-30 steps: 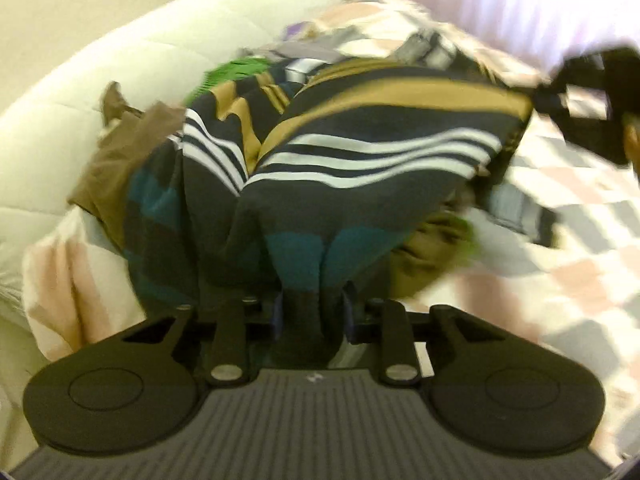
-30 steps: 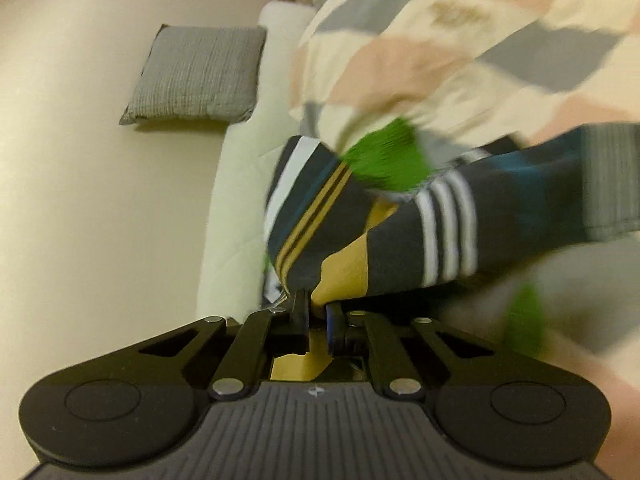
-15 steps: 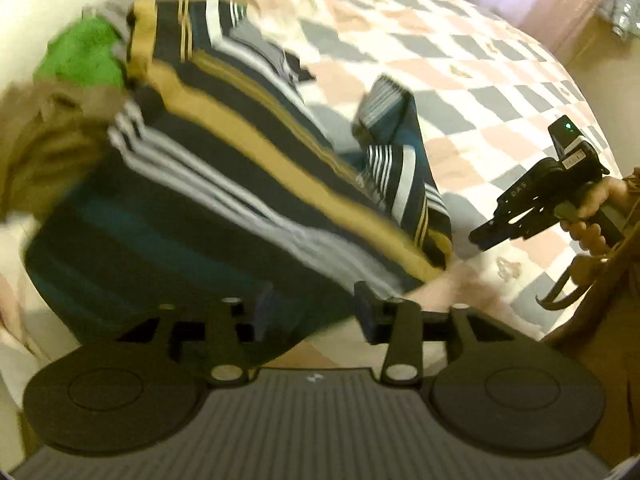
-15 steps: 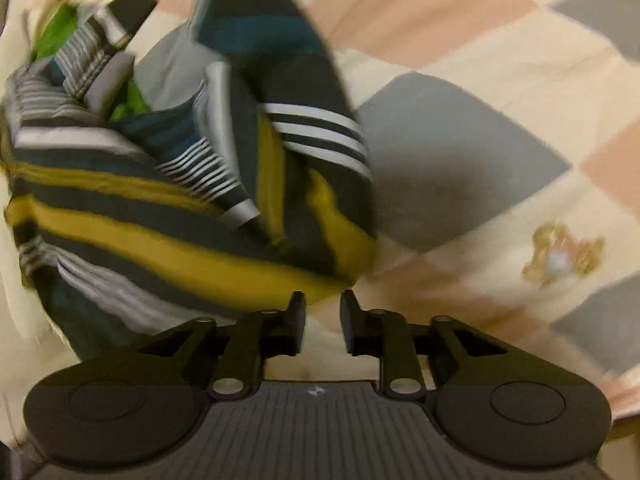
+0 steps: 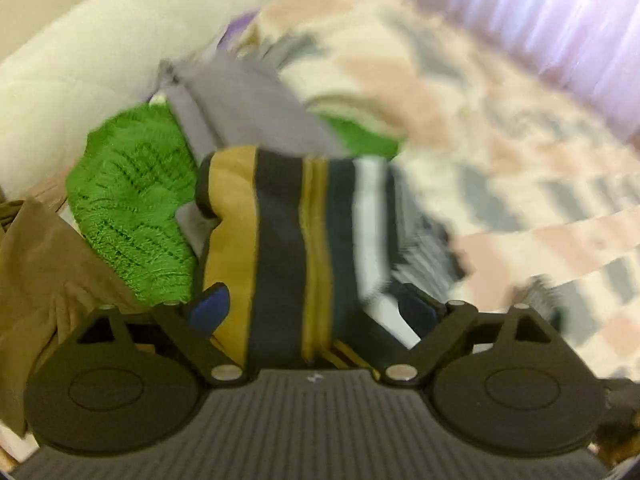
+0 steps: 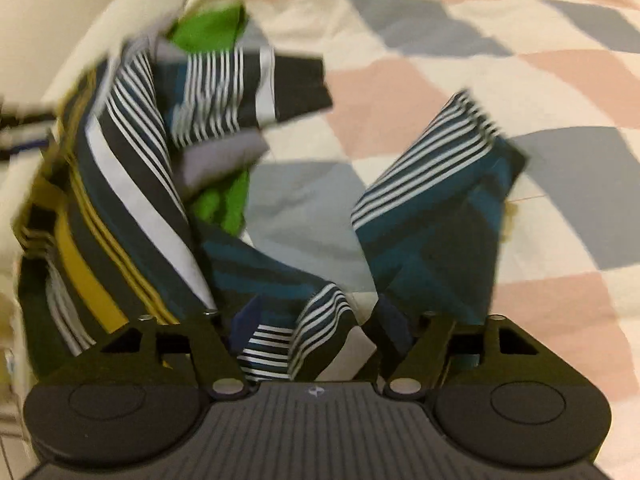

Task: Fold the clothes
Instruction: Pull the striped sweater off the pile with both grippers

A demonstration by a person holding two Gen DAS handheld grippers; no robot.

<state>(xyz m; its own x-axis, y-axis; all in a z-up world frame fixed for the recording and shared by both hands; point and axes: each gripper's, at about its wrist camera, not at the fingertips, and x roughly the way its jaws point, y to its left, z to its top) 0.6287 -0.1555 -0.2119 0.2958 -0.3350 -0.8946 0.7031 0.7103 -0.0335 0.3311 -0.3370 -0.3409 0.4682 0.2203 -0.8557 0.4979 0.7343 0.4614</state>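
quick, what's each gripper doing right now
Left gripper: open, striped shirt between its jaws.
Right gripper: open, same shirt between its jaws.

Navy-mustard-white striped shirt, green knit, pink-grey checked bedspread

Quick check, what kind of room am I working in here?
Most likely a bedroom: clothes lie on a bed with a checked bedspread, a cream padded headboard behind, and curtains beyond.

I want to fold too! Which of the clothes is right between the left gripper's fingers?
The striped shirt, with dark, mustard and white bands. The green knit and brown garment lie off to its left, outside the fingers.
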